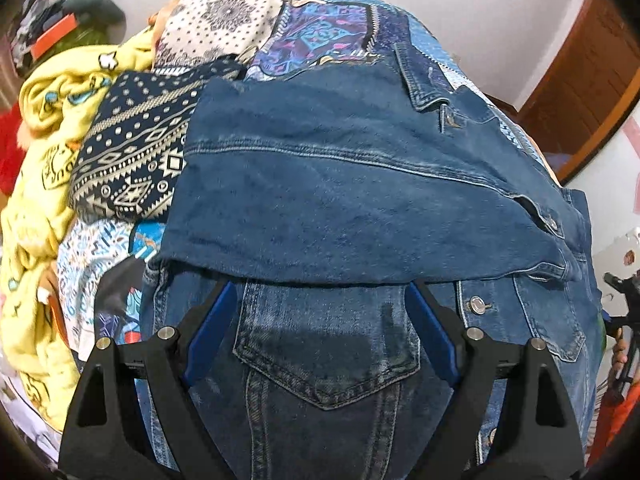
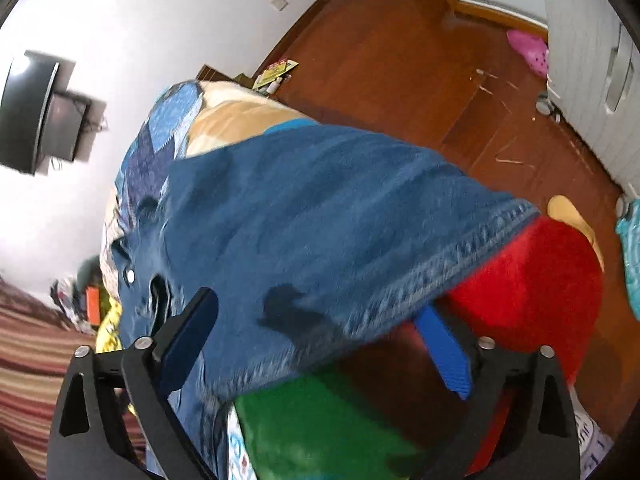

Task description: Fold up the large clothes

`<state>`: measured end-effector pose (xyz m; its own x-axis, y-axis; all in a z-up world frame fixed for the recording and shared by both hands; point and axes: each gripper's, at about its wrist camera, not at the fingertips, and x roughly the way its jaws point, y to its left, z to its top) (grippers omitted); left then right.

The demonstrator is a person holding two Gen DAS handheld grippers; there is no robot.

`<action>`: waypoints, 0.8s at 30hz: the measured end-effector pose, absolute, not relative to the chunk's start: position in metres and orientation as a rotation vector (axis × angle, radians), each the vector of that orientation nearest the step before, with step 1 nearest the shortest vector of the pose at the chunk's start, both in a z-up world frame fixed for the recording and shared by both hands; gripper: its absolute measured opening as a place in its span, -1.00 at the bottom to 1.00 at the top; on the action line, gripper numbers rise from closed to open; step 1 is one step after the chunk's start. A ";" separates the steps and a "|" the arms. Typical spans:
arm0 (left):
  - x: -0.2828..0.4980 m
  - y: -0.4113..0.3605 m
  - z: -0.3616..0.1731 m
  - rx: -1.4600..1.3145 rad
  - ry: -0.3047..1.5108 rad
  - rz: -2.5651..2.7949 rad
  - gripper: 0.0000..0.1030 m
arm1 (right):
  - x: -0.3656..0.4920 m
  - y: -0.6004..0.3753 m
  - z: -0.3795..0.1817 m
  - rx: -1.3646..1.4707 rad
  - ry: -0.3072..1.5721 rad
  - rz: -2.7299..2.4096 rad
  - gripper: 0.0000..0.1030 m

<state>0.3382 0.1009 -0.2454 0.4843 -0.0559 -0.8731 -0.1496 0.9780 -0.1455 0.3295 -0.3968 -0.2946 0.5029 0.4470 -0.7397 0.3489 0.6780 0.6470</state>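
A blue denim jacket [image 1: 360,208] lies on a patchwork bedspread [image 1: 328,28], its upper part folded down over its front with the chest pocket [image 1: 324,352]. My left gripper [image 1: 320,292] is open, its blue-padded fingers [image 1: 212,332] spread just over the pocket with their tips under the folded edge. In the right wrist view the same jacket [image 2: 320,216] hangs over the bed's edge with its hem seam lower right. My right gripper [image 2: 320,316] is open, its fingers [image 2: 440,352] spread on either side of the denim hem.
A yellow garment [image 1: 44,216], a navy patterned cloth [image 1: 132,148] and other clothes are heaped left of the jacket. A red cushion [image 2: 532,280] and green fabric [image 2: 316,428] lie below the hem. A wooden floor [image 2: 400,60], a white wardrobe [image 2: 592,60] and a wall screen [image 2: 28,116] surround the bed.
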 end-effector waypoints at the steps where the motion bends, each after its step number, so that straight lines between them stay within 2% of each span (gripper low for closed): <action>1: 0.338 0.101 -0.247 -0.218 1.069 0.062 0.66 | 0.332 -0.398 -0.296 0.855 1.085 0.046 0.47; 2: 0.338 0.101 -0.248 -0.220 1.071 0.064 0.66 | 0.337 -0.396 -0.298 0.827 1.098 0.012 0.21; 4: 0.338 0.100 -0.250 -0.214 1.078 0.061 0.66 | 0.343 -0.397 -0.300 0.774 1.112 -0.050 -0.14; 7: 0.338 0.094 -0.250 -0.167 1.077 0.057 0.66 | 0.347 -0.403 -0.296 0.761 1.110 -0.093 -0.51; 8: 0.338 0.092 -0.250 -0.153 1.073 0.056 0.66 | 0.346 -0.405 -0.292 0.755 1.107 -0.101 -0.57; 14: 0.331 0.083 -0.240 -0.115 1.043 0.018 0.66 | 0.344 -0.396 -0.254 0.656 1.040 -0.117 -0.78; 24: 0.306 0.087 -0.212 -0.079 0.961 -0.008 0.66 | 0.349 -0.331 -0.122 0.516 0.783 0.079 -0.84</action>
